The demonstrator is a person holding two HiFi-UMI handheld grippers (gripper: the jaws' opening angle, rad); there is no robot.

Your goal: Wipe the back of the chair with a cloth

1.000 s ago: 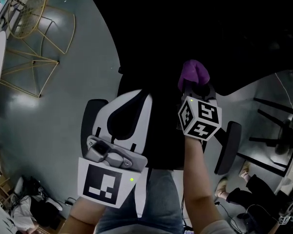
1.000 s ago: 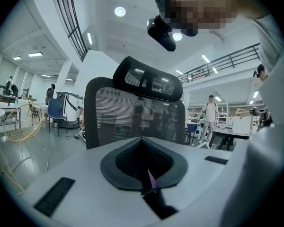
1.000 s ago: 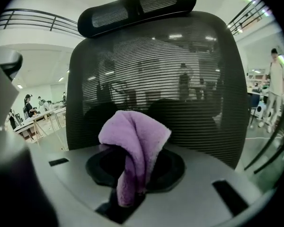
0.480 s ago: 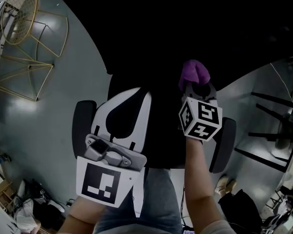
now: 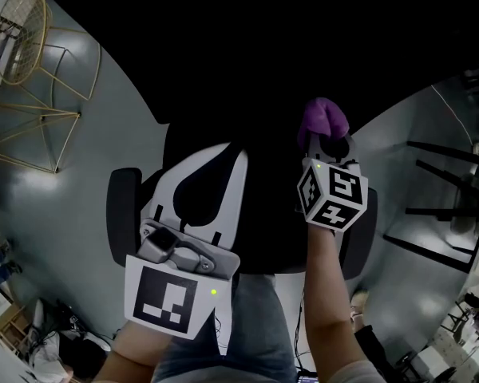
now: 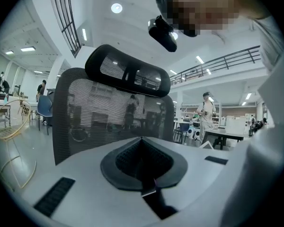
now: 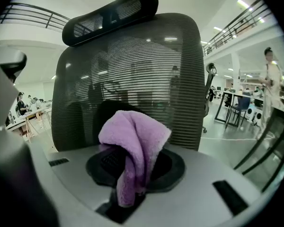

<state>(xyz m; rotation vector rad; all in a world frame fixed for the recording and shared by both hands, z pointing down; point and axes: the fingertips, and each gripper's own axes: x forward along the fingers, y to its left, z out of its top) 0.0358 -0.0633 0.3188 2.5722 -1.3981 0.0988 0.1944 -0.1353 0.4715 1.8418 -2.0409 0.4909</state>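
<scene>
The black mesh chair back [image 7: 146, 74] with its headrest [image 7: 111, 15] rises close ahead in both gripper views, chair back [image 6: 109, 117] under headrest [image 6: 128, 72]. In the head view the chair back [image 5: 271, 206] is a dark mass below me. My right gripper [image 5: 326, 144] is shut on a purple cloth [image 5: 322, 120], which drapes over the jaws, cloth [image 7: 132, 141] just short of the mesh. At lower left my left gripper [image 5: 233, 154] has its white jaws shut together, gripper [image 6: 143, 143] holding nothing, pointed at the chair back.
The chair's armrests [image 5: 121, 210] [image 5: 359, 242] stick out on either side. A gold wire chair [image 5: 24, 22] stands at the far left on the grey floor. Black furniture legs [image 5: 451, 186] are at the right. People stand in the background [image 6: 206, 112] [image 7: 272, 79].
The chair and the floor slide left in the head view, the armrests with them. Both grippers keep nearly the same pose; the cloth stays in the right jaws.
</scene>
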